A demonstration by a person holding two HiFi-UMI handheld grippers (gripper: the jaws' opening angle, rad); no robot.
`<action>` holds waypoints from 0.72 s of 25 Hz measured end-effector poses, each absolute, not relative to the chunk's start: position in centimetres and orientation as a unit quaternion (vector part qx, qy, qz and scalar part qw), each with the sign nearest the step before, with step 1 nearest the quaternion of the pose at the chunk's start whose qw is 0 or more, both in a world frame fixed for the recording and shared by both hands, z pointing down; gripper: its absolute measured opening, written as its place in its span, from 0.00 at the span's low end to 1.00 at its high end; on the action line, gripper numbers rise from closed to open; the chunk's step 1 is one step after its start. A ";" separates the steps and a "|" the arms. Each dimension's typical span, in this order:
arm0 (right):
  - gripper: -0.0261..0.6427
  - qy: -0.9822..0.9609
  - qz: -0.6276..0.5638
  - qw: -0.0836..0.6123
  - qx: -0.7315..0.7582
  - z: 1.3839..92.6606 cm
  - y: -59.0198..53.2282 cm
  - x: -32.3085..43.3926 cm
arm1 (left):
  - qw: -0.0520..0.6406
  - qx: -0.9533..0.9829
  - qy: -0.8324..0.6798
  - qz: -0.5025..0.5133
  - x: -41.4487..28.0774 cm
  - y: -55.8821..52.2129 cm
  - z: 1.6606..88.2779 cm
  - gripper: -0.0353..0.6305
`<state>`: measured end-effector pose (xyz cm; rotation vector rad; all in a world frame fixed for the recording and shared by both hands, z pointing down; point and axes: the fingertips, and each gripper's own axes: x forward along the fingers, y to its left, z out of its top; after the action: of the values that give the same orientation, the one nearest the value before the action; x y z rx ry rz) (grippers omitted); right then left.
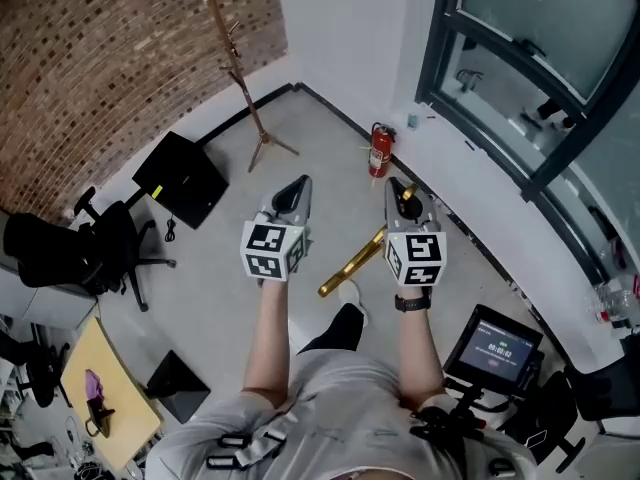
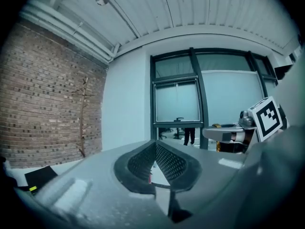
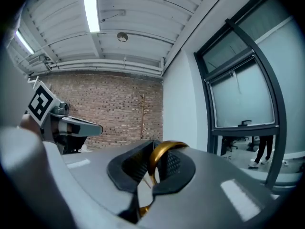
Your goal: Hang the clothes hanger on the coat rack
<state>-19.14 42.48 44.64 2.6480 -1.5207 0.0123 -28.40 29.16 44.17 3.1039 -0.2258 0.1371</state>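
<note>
At eleven o'clock, against the brick wall (image 1: 100, 48), stands the coat rack (image 1: 246, 90). The gold hanger (image 1: 350, 265) hangs at centre, its hook grasped by the right hand-held gripper (image 1: 398, 186) at one o'clock. The left hand-held gripper (image 1: 300, 184) beside it is clenched, empty.

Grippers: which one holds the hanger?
The right gripper: the gold hook of the clothes hanger is clamped in it. The left gripper is shut on nothing.
</note>
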 end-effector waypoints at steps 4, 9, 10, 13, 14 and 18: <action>0.05 -0.485 -0.005 0.063 0.872 43.8 40.7 -10.9 | 0.030 0.998 -0.060 0.019 -20.0 27.7 44.0 0.05; 0.04 -0.496 -0.020 0.080 0.864 41.3 35.5 -3.2 | 0.051 0.996 -0.076 -0.010 -12.0 23.1 42.3 0.05; 0.04 -0.500 -0.025 0.080 0.862 40.9 34.2 -2.3 | 0.052 0.995 -0.082 -0.015 -11.0 21.9 42.0 0.05; 0.04 -0.516 -0.031 0.085 0.852 41.0 31.1 -0.1 | 0.053 0.994 -0.098 -0.017 -8.4 19.0 42.0 0.05; 0.04 -0.519 -0.024 0.089 0.850 41.6 30.5 0.9 | 0.054 0.993 -0.102 -0.011 -7.5 18.4 42.4 0.05; 0.04 -0.534 -0.003 0.086 0.841 42.8 28.3 6.1 | 0.053 0.991 -0.124 0.009 -3.9 16.5 43.4 0.05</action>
<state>6.07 28.31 42.79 2.5066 -1.5918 -0.0094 -3.91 16.54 43.44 3.0120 -0.3779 0.0263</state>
